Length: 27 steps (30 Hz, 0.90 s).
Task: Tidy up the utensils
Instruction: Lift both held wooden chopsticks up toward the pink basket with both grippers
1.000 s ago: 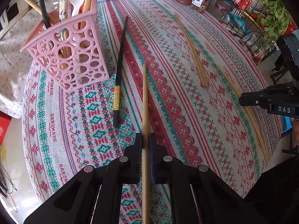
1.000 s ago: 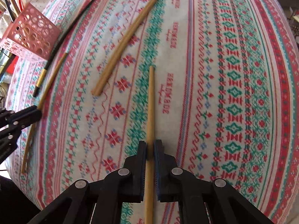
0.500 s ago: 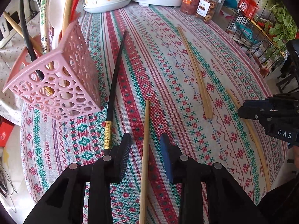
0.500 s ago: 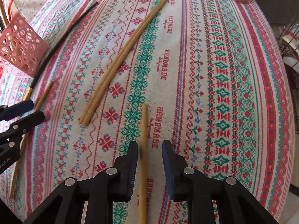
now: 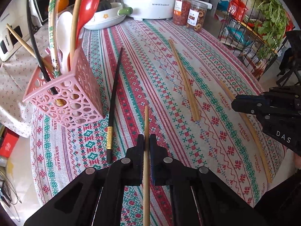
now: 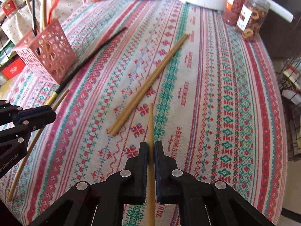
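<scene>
My left gripper (image 5: 147, 141) is closing its jaws on a wooden chopstick (image 5: 146, 120), and the pads press its sides. The stick's tip points up the table. My right gripper (image 6: 151, 148) is closing the same way on a second wooden chopstick (image 6: 150, 122). A pink perforated holder (image 5: 69, 98) stands at the left with spoons and chopsticks in it. Beside the holder lies a black chopstick with a gold band (image 5: 114, 86). A pair of wooden chopsticks (image 6: 150, 81) lies on the patterned tablecloth (image 6: 225, 94) between the grippers.
A white cooker (image 5: 150, 0), a bowl with a green handle (image 5: 107, 17) and two jars (image 5: 190, 13) stand along the far edge. A wire rack with greens (image 5: 263, 18) stands off the table's right side. The cloth drops away at the near edge.
Both grippers opened around their chopsticks half a second ago and have shut on them again, with less stick showing ahead of the jaws. Both views have tipped up, showing more of the far table.
</scene>
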### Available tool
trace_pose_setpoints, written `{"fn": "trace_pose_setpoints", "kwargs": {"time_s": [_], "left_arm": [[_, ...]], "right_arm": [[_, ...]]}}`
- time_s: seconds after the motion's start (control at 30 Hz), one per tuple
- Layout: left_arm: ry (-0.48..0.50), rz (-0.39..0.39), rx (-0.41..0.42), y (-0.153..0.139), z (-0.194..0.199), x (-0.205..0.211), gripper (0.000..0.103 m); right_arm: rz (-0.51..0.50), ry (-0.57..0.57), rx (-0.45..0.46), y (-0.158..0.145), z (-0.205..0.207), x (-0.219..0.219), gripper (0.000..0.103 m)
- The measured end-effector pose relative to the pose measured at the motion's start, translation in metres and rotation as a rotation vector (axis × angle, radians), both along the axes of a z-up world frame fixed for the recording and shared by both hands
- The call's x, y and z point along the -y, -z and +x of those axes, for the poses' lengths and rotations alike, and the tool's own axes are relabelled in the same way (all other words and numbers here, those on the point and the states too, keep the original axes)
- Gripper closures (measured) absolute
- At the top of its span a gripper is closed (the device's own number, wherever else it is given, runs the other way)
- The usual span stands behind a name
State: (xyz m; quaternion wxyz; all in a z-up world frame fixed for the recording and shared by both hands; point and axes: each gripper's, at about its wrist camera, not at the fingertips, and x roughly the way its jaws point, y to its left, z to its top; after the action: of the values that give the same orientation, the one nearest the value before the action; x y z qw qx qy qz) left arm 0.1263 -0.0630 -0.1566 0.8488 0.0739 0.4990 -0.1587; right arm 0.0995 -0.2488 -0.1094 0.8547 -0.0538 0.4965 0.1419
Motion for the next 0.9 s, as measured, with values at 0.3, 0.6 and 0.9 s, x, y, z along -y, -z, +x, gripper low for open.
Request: {"fn": "trace_pose_setpoints", "kwargs": {"time_s": [0.3,0.6,0.9], "left_arm": [[-0.009,-0.121,0.156,-0.077,-0.037,-0.038,0.098],[-0.009,-0.207,0.311,-0.143,-0.067,-0.067,0.098],[-0.183,-0.342,0.606,-0.206,-0.073,-0.116,0.098]], "right_arm": [[0.123,-0.005,0.216,-0.06,-0.024,-0.033,0.098],[0.16,-0.049,0.444,-0.104,-0.042,-0.069,0.098],[0.328,0.035,0.601,-0.144,-0.034,-0.076,0.098]]}}
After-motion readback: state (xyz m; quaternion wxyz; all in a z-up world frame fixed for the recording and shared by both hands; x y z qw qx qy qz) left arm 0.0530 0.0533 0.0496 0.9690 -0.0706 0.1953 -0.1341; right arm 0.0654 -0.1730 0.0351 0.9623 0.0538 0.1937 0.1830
